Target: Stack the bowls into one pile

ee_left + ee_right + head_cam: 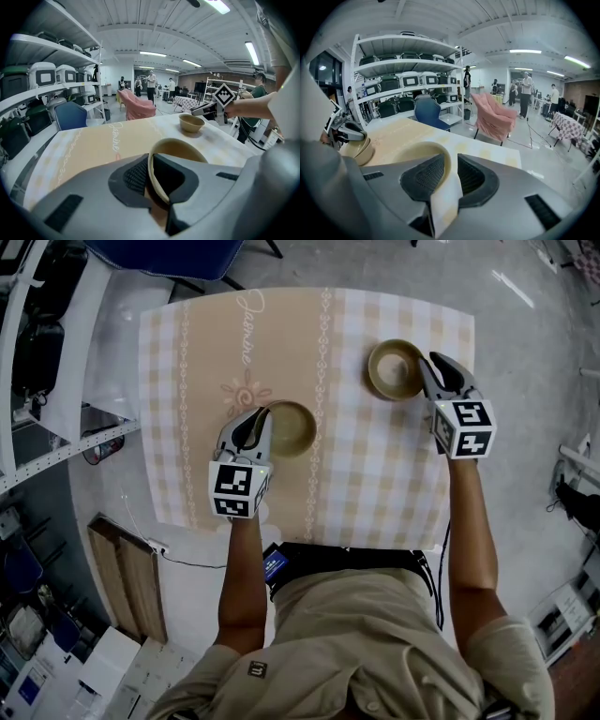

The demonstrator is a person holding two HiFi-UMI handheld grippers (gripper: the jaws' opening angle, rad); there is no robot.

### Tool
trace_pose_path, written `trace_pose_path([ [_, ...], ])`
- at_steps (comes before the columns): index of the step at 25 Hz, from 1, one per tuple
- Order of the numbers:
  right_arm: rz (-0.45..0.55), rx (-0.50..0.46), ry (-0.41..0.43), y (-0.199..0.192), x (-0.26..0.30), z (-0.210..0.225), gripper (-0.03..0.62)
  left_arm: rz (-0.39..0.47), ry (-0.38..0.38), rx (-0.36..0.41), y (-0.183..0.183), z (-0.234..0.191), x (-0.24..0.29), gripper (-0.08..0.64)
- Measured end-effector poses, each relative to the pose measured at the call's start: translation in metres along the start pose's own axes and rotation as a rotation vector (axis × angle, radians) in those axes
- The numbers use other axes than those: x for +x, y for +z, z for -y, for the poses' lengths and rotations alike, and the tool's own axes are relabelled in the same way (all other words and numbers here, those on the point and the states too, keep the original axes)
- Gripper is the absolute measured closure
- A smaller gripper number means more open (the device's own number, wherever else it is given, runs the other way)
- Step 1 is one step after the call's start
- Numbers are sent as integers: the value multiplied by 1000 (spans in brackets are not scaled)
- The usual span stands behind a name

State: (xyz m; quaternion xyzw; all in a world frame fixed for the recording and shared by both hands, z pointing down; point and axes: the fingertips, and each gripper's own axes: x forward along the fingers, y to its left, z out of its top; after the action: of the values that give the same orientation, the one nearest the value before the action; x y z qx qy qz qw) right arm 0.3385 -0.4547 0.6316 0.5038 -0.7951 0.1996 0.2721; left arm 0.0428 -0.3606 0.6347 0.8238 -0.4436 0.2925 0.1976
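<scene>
I'm pinching the left bowl [296, 430] in the left hand-held gripper [260, 421] and the right bowl [392, 371] in the right hand-held gripper [429, 365], by stiff, probably slick rims.

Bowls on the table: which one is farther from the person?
The right bowl, pinched by the right gripper on the checked cloth. The left bowl, in the left gripper, sits nearer, on the tan band.

a blue chair [70, 116] stands by the shelves [44, 47], a pink-draped chair [138, 104] beyond.
</scene>
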Motion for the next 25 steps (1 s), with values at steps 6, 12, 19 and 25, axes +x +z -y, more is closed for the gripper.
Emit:
trace_pose_path([
  [6,-32,10,2,-11,9,2,506,5,-1,9,-2,0,4,538],
  [12,-48,31,5,-18,15,1,511,24,-10,23,-1,1,4,534],
  [19,-57,105,8,-17,16,-1,565,52,-13,38,4,2,-1,531],
  [25,-39,129,14,-9,8,-9,572,37,-28,29,-2,-2,-2,483],
])
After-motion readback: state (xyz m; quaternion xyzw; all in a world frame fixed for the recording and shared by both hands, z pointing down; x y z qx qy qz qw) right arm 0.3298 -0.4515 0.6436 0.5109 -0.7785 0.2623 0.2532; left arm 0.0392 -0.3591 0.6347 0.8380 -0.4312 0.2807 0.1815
